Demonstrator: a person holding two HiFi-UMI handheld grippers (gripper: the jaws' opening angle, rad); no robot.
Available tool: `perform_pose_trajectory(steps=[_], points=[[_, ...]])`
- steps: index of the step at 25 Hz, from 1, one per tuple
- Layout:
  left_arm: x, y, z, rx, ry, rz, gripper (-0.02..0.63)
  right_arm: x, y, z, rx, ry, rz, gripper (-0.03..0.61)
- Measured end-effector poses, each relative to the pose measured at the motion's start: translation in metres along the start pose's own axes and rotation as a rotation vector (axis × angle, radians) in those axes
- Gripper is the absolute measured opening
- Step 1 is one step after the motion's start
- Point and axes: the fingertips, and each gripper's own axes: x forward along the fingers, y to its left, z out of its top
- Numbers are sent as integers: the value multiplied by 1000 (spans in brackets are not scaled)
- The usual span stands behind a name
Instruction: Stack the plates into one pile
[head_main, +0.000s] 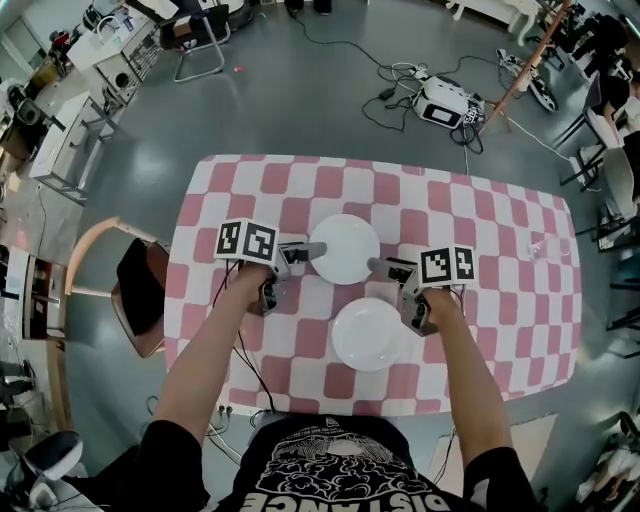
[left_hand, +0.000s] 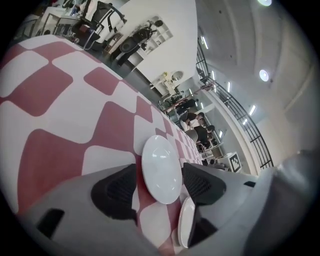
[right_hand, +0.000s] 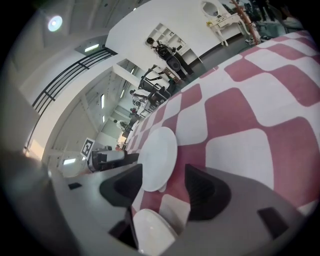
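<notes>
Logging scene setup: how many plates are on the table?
2. The far plate lies at the middle of the table; the near plate sits apart from it, toward the near edge. No others show.

Cloth (head_main: 480, 210) under both my grippers: dusty red and white check, squares with rounded corners. Plate (head_main: 344, 248) between my left gripper (head_main: 303, 252) and my right gripper (head_main: 383, 266): plain glossy white. Second plate (head_main: 368, 334), nearer me beside the right gripper: same white, no pattern. Gripper bodies grey, pads (left_hand: 116, 190) black. Cubes white with black square markers. Floor (head_main: 300, 100) beyond the grippers: grey. My shirt (head_main: 340, 470): black, white print.
</notes>
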Motion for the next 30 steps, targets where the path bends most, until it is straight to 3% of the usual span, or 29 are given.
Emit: perform_pose_trajectory(steps=[10, 16, 19, 30], points=[[9, 7, 3, -15, 39, -6, 195, 11, 3, 3, 115, -44, 27, 212], [9, 12, 4, -10, 48, 19, 146, 14, -6, 6, 155, -68, -33, 143], [9, 18, 3, 35, 47, 76, 52, 12, -17, 5, 180, -89, -96, 58], [1, 7, 6, 59, 22, 63, 32, 3, -11, 8, 206, -133, -112, 38]])
